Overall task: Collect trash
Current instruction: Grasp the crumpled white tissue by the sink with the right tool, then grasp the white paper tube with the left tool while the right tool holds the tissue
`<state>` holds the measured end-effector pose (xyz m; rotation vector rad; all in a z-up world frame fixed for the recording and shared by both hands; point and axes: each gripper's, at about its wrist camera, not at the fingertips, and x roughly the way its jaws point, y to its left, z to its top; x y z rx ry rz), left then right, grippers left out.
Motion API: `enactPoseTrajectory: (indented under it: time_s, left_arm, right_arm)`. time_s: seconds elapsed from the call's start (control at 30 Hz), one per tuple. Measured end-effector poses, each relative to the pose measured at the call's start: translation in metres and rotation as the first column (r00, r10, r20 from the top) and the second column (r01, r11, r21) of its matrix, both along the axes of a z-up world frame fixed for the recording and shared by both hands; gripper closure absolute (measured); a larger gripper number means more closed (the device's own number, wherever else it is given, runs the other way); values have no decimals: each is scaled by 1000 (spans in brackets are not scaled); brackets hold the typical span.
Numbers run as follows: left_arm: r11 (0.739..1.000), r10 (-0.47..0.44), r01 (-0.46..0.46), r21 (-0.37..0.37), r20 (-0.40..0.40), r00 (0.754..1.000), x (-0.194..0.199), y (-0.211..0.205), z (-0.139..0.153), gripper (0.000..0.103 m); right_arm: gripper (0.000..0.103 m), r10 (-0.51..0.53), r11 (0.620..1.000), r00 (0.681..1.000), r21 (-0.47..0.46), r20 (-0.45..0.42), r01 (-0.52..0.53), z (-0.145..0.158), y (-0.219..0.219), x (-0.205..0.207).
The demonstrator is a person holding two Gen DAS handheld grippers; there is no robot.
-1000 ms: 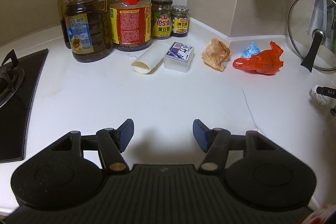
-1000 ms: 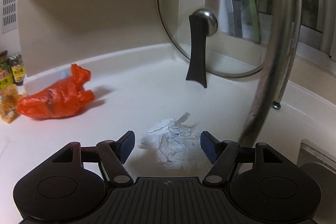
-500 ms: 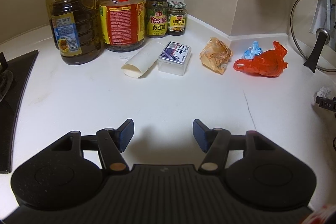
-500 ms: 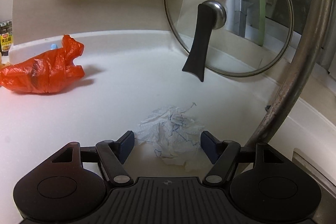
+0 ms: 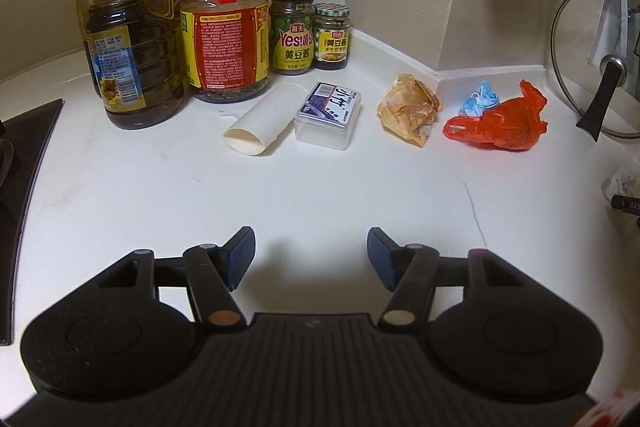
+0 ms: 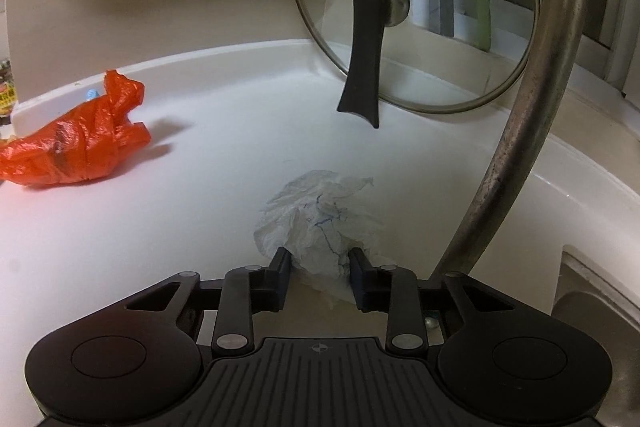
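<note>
My right gripper (image 6: 319,269) is closing on a crumpled white wad (image 6: 320,219) lying on the counter; its blue pads touch the wad's near end on both sides. A crumpled red plastic bag (image 6: 76,143) lies to the left of it. In the left wrist view the red bag (image 5: 500,123), a blue face mask (image 5: 480,101), an orange snack wrapper (image 5: 408,109), a white paper roll (image 5: 260,125) and a clear lidded box (image 5: 329,115) lie along the back of the counter. My left gripper (image 5: 311,251) hangs open over bare counter, well short of them, with nothing between its fingers.
Oil bottles (image 5: 132,47) and sauce jars (image 5: 291,31) stand at the back left. A black stove (image 5: 24,187) edges the left side. A glass pot lid (image 6: 412,11) leans on the wall behind the wad. A curved metal tap pipe (image 6: 516,131) rises at the right beside the sink (image 6: 592,291).
The right gripper's jaws have narrowed from wide apart onto the white wad. The left gripper shifted a little to the right along the counter, then held still.
</note>
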<state>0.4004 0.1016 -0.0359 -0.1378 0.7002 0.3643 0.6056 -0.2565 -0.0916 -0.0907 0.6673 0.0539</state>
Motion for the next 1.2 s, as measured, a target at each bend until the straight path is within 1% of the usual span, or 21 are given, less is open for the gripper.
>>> enactPoseTrajectory:
  time_s: [0.1, 0.23, 0.33, 0.53, 0.63, 0.83, 1.03, 1.2]
  left_arm:
    - [1000, 1, -1, 3, 1, 1000, 1, 5, 0, 44]
    - [1000, -1, 1, 21, 3, 1000, 4, 9, 2, 44]
    - [999, -1, 1, 42, 7, 1000, 8, 15, 3, 44]
    - [996, -7, 5, 92, 23, 1000, 24, 34, 7, 44]
    - [992, -25, 21, 123, 25, 999, 37, 44, 8, 44]
    - [987, -90, 87, 136, 16, 996, 68, 69, 6, 43]
    - [980, -133, 139, 143, -50, 990, 101, 87, -7, 43]
    - [980, -137, 149, 135, -97, 986, 120, 99, -18, 43]
  right_arm:
    - [73, 14, 1000, 1000, 26, -7, -14, 3, -1, -1]
    - [73, 40, 994, 999, 102, -5, -40, 12, 0, -5]
    - [73, 77, 985, 997, 151, 25, -80, 23, 7, -10]
    - [73, 156, 961, 984, 218, 82, -171, 42, 22, -13]
    - [73, 193, 949, 976, 231, 104, -213, 48, 29, -12]
    - [73, 217, 937, 969, 252, 121, -241, 53, 34, -11]
    - [73, 208, 938, 973, 263, 98, -227, 46, 29, -7]
    - [73, 196, 942, 977, 262, 81, -211, 41, 23, -6]
